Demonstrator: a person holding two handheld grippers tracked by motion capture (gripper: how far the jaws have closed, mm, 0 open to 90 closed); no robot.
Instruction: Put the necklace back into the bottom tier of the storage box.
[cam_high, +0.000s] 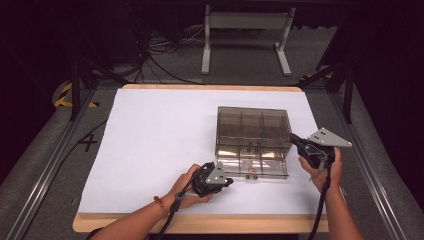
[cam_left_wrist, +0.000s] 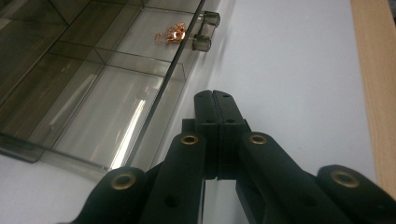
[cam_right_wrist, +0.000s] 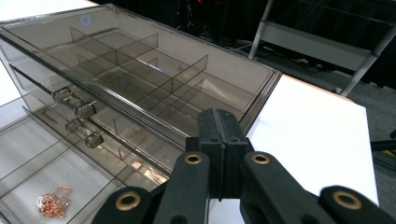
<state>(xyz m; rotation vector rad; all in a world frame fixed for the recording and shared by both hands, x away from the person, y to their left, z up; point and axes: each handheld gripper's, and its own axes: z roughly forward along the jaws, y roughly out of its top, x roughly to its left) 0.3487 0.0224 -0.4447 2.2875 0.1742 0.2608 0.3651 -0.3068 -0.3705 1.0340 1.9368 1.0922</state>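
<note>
A smoky clear drawer box (cam_high: 252, 129) stands on the white table (cam_high: 150, 140), at about four o'clock from the table's middle in the high view. Its bottom drawer (cam_high: 255, 167) is pulled out toward the person, and a small copper-coloured chain (cam_high: 252, 176) lies in the middle compartment of that drawer, close behind the front wall with its pair of clear knobs (cam_left_wrist: 204, 31). The left gripper (cam_high: 226, 181) lies low on the table at about eight o'clock from the drawer's front, jaws pressed together on nothing, its tips just beside the drawer's front left corner; in the left gripper view the chain (cam_left_wrist: 170, 33) sits up at eleven o'clock from the jaw tips, on the far side of the drawer wall. The right gripper (cam_high: 294, 138) is held at the box's right side, at three o'clock from it, also clenched and empty, tips against or just off the box's right wall; which, I cannot tell. In the right gripper view the chain (cam_right_wrist: 52, 202) shows at the bottom left, in the open drawer below two tiers of knobs. My reading is that the drawer stands open with the chain inside, the right gripper steadies the box, and the left is placed to deal with the drawer. Pushing it shut would call for closed tips set flat against the front near the knobs and a straight push toward twelve o'clock while the right keeps the box from sliding; taking the chain out instead would need the left jaws opened first and lowered over the wall.
</note>
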